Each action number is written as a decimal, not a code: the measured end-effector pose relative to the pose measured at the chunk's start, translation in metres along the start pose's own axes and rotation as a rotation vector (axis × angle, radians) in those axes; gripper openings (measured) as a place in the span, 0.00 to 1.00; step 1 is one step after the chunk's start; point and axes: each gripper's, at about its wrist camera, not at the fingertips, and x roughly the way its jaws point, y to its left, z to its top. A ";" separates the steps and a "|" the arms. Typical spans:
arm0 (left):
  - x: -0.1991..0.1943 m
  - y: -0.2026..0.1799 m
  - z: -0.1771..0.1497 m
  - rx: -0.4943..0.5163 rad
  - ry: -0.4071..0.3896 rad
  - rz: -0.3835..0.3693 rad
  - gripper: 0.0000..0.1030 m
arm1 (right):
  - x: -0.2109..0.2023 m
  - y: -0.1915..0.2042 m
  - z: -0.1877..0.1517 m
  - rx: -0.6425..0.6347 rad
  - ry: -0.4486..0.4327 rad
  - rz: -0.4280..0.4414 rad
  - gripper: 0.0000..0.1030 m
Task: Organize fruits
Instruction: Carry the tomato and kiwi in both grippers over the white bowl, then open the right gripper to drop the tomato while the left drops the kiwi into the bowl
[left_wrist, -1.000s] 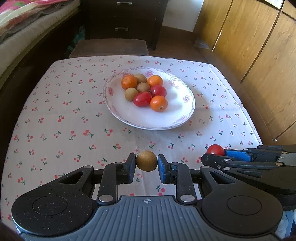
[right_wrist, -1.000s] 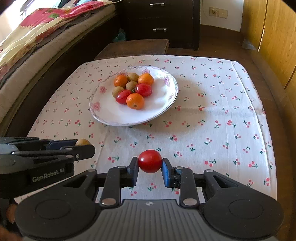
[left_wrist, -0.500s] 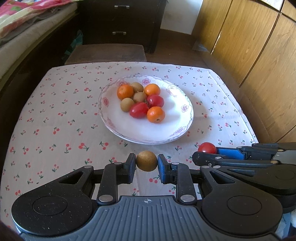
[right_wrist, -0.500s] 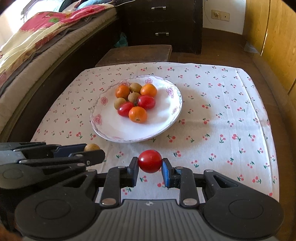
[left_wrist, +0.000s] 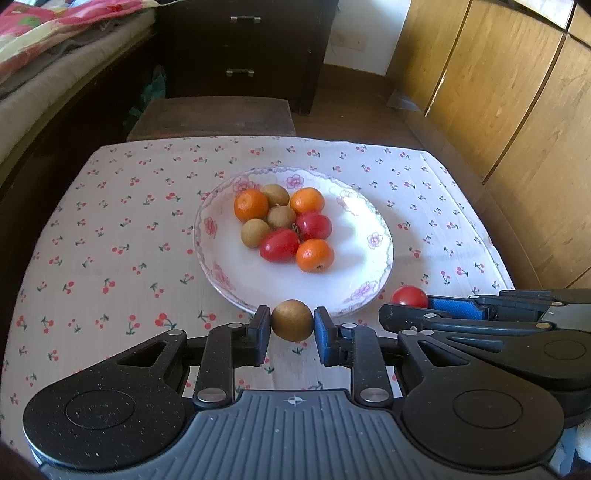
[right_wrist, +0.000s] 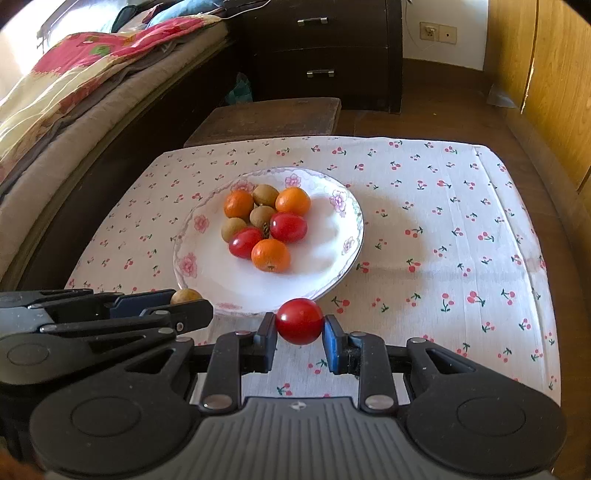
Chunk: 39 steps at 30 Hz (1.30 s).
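My left gripper (left_wrist: 291, 325) is shut on a round brown fruit (left_wrist: 292, 319), held above the cloth just short of the near rim of a white flowered plate (left_wrist: 365, 254). My right gripper (right_wrist: 300, 327) is shut on a red tomato (right_wrist: 300, 320), also at the near rim of the plate (right_wrist: 332, 229). On the plate lie three oranges, three brown fruits and two red tomatoes in a cluster (left_wrist: 284, 229). Each gripper shows at the side of the other's view: the right one with its tomato (left_wrist: 409, 296), the left one with its brown fruit (right_wrist: 185, 296).
A white cloth with cherry print (left_wrist: 110, 240) covers the small table. A dark wooden stool (left_wrist: 214, 116) stands past the far edge, a dark chest of drawers (right_wrist: 325, 55) behind it. A bed with a flowered blanket (right_wrist: 92, 70) runs along the left, wooden cupboard doors (left_wrist: 517, 103) on the right.
Both grippers have drawn back together from the plate with their fruits still held; the plate now sits higher and smaller in both views, and more of the stool and drawers shows.
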 end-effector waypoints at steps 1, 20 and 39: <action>0.001 0.000 0.001 0.001 0.000 0.002 0.31 | 0.001 0.000 0.001 0.000 0.000 -0.001 0.28; 0.044 0.017 0.033 -0.047 0.024 0.029 0.31 | 0.049 -0.008 0.041 0.023 0.008 0.014 0.28; 0.031 0.022 0.031 -0.089 0.008 0.052 0.58 | 0.032 -0.010 0.040 0.045 -0.016 -0.004 0.29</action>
